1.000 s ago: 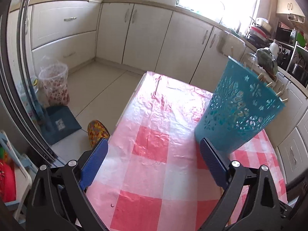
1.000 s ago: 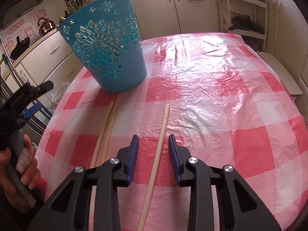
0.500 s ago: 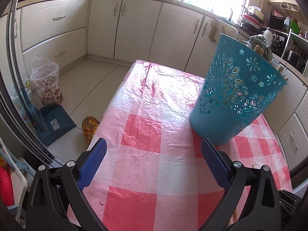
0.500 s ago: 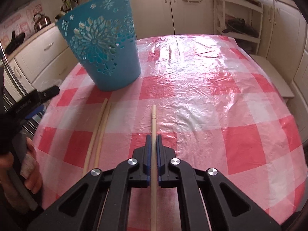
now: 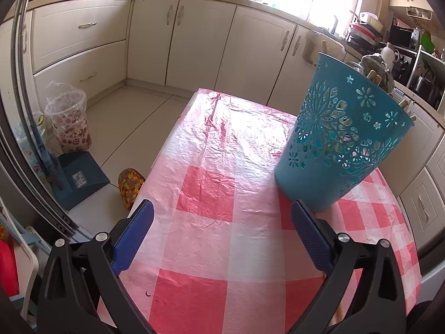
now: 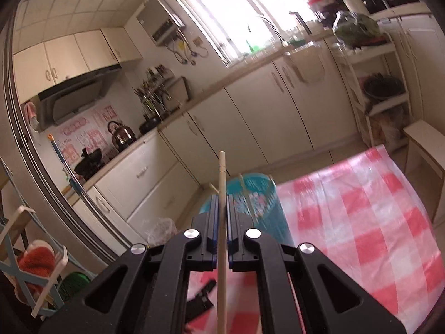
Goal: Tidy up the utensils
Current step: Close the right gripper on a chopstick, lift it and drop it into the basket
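While your right gripper (image 6: pixel 221 208) stays clenched on 1 wooden chopstick (image 6: pixel 222 172), the stick runs up the middle of the frame, its tip above the teal basket (image 6: pixel 251 194) at lower centre, likely lined up for dropping in. Your left gripper (image 5: pixel 222 222) hangs released beside the basket (image 5: pixel 339 139), holding nothing, perhaps ready to steady it.

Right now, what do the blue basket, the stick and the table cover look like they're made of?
Blue basket: seemingly moulded plastic, smooth and matte, with cut-out flower patterns. Stick: pale, unpainted, probably wood or bamboo; it is clamped in the right gripper. Table cover: thin plastic sheet, judging by its glossy wrinkles.
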{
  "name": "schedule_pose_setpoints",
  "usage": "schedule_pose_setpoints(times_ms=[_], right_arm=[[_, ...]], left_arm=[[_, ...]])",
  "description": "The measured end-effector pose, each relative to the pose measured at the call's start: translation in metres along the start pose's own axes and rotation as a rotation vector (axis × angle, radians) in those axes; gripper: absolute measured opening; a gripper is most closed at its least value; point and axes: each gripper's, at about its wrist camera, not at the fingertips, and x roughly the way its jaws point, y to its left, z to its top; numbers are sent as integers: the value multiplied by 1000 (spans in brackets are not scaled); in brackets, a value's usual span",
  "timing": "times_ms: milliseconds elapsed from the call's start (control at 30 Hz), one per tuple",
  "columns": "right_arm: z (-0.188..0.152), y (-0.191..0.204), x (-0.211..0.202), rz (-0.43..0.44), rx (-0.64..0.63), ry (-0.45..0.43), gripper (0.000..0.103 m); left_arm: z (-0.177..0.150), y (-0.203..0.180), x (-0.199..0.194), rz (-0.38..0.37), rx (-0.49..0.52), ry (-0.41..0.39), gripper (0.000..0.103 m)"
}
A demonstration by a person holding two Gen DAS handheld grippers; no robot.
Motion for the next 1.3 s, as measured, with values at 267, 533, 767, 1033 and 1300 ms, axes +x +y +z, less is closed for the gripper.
schedule_pose_setpoints(times_ms=[267,533,767,1033,1300], right_arm=[[33,18,71,-97,-77,-180,6],[6,4,108,-179,-117,-109,6],[-1,2,98,-176,-137,-79,6],[3,36,24,-92,-214,-164,21],[-77,27,-37,-165,-272,-29,33]], left_arm=[[2,3,-2,-17,-18,-14,95],[1,6,-3,-33,-32,-30,95],[2,7,-3,-28,-39,-34,95],[2,9,-3,-14,-43,-33,95],[2,9,-4,-8,-42,-33,95]])
